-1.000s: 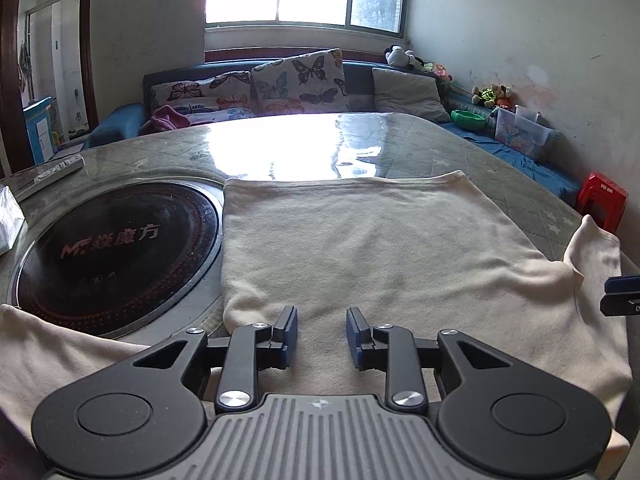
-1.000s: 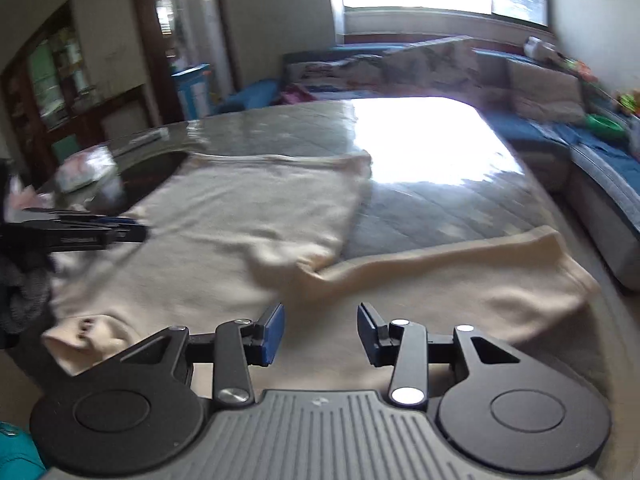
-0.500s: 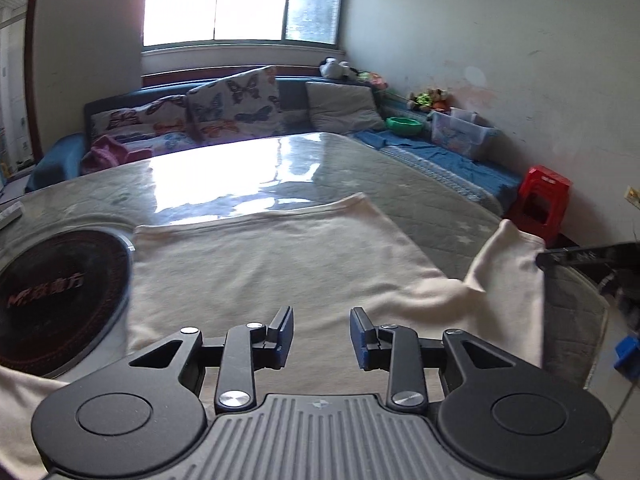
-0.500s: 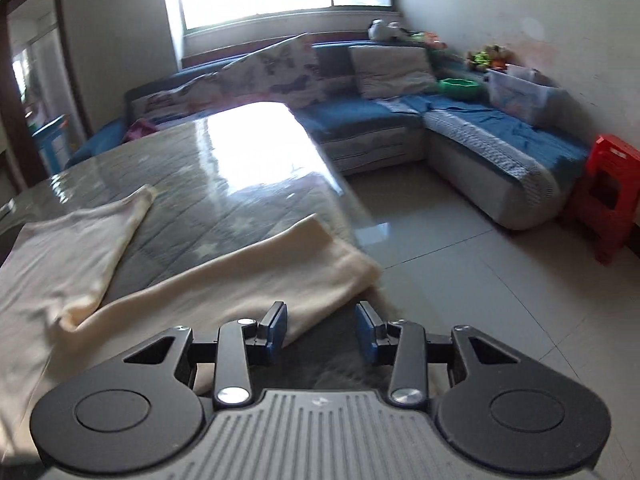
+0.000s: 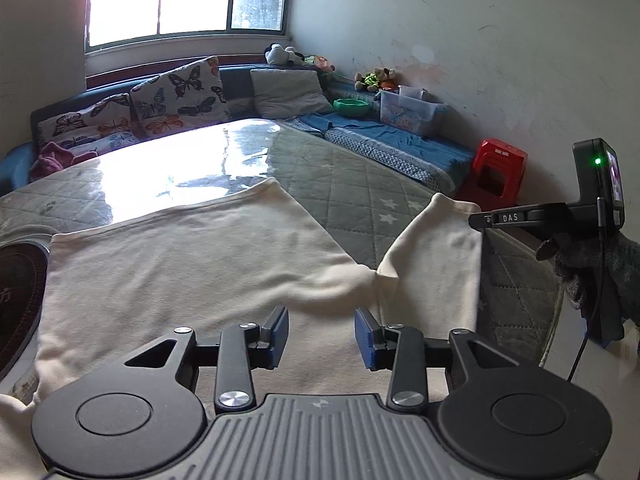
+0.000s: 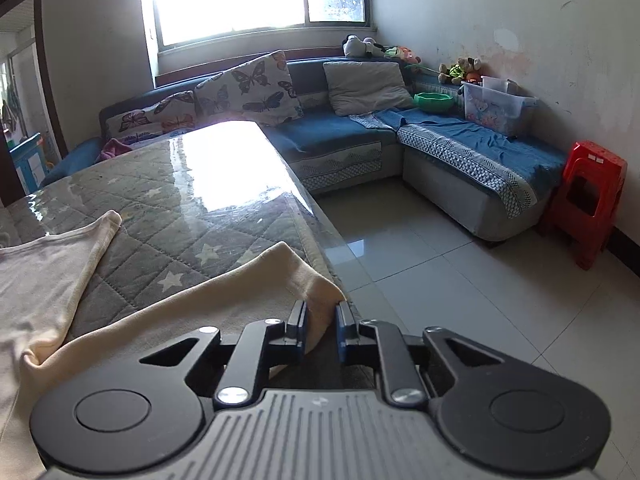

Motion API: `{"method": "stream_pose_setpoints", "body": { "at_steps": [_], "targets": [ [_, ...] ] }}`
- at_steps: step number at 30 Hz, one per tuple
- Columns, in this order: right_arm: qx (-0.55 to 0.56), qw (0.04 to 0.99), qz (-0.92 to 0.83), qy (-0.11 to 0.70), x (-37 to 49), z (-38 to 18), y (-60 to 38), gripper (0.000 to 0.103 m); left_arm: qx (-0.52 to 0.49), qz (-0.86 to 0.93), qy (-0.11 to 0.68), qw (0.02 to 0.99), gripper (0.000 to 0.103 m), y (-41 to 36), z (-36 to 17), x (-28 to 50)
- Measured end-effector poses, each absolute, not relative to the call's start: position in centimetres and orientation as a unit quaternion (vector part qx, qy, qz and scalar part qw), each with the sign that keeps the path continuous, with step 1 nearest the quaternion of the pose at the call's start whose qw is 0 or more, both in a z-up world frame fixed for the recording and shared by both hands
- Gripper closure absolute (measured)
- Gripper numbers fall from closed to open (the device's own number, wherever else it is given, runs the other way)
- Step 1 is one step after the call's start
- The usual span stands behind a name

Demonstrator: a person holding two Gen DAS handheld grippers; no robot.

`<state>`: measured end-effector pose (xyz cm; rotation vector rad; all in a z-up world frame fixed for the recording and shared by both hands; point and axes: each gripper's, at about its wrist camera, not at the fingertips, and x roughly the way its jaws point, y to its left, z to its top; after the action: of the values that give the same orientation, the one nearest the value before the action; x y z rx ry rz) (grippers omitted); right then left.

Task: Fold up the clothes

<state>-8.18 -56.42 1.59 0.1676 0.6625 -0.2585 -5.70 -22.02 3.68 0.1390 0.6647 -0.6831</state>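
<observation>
Sofa [image 6: 440, 148] behind table [image 6: 192, 208]; right claw [image 6: 322, 330] pinching sleeve [image 6: 248, 280].

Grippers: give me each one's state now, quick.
Left gripper: open, holding nothing, over the cream garment.
Right gripper: closed on the garment's sleeve end.

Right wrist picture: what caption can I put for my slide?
Right gripper pinches the cream shirt's sleeve end at the table edge.

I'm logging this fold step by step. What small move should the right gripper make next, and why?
Probably lift the sleeve end and carry it inward over the shirt body. The right gripper looks closed on the cuff at the table edge, while the left gripper is open over the body.
</observation>
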Motion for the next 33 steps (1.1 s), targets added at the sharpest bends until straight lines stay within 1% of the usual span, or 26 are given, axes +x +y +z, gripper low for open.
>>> {"method": "stream_pose_setpoints", "body": {
  "at_steps": [3,11,18,25,28,30,31,33],
  "targets": [
    [0.089,0.936,-0.123,0.319,-8.5,1.7,-56.7,0.095,0.068,-0.33,0.321,0.885,0.059,-22.3,3.6,-5.9],
    [0.112,0.943,-0.116,0.29,-10.1,2.9,-57.5,0.096,0.076,-0.333,0.327,0.881,0.052,-23.1,3.2,-6.4],
    [0.124,0.946,-0.124,0.273,-11.8,3.4,-58.5,0.097,0.087,-0.342,0.32,0.879,0.052,-23.9,3.3,-6.9],
    [0.142,0.935,-0.129,0.297,-11.9,1.3,-59.5,0.097,0.113,-0.348,0.327,0.871,0.052,-25.0,2.5,-7.2],
    [0.153,0.935,-0.123,0.296,-12.0,1.2,-59.9,0.095,0.117,-0.344,0.328,0.872,0.052,-25.3,2.4,-7.1],
    [0.158,0.935,-0.121,0.295,-12.1,1.3,-59.9,0.089,0.112,-0.344,0.322,0.875,0.052,-25.5,2.8,-6.9],
    [0.161,0.935,-0.119,0.294,-12.1,1.3,-59.9,0.089,0.11,-0.347,0.32,0.875,0.053,-25.7,2.9,-6.9],
    [0.159,0.935,-0.123,0.293,-12.1,1.3,-59.9,0.088,0.107,-0.356,0.317,0.873,0.053,-26.1,3.1,-6.8]
  ]
}}
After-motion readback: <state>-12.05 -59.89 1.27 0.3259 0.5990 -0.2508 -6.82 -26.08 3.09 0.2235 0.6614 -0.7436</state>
